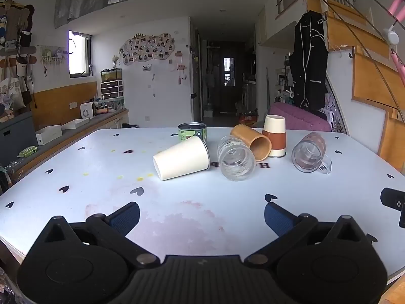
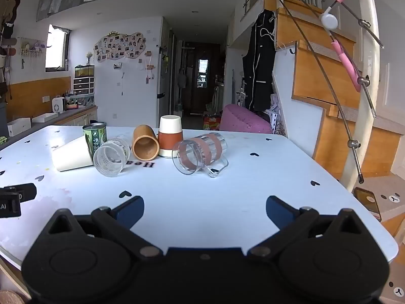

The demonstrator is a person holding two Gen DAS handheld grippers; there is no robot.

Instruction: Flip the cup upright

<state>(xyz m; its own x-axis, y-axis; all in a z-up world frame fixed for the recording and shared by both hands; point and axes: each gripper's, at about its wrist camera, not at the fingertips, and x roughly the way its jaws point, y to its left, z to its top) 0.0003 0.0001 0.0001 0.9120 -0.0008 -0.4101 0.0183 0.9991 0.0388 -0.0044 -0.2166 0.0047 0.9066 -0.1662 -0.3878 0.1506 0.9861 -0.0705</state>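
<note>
- The left gripper (image 1: 201,215) hovers low over the near part of the worktop (image 1: 192,202), fingers spread wide, holding nothing.
- The right gripper (image 2: 205,209) is likewise spread and empty.
- A cream paper cup (image 1: 181,157), a ribbed glass (image 1: 236,160), a wooden cup (image 1: 251,142) and a clear handled mug (image 2: 200,153) lie on their sides across the far worktop.
- A brown-and-cream cup (image 1: 274,135) stands upside down, and a green tin (image 1: 192,130) stands behind the paper cup.
</note>
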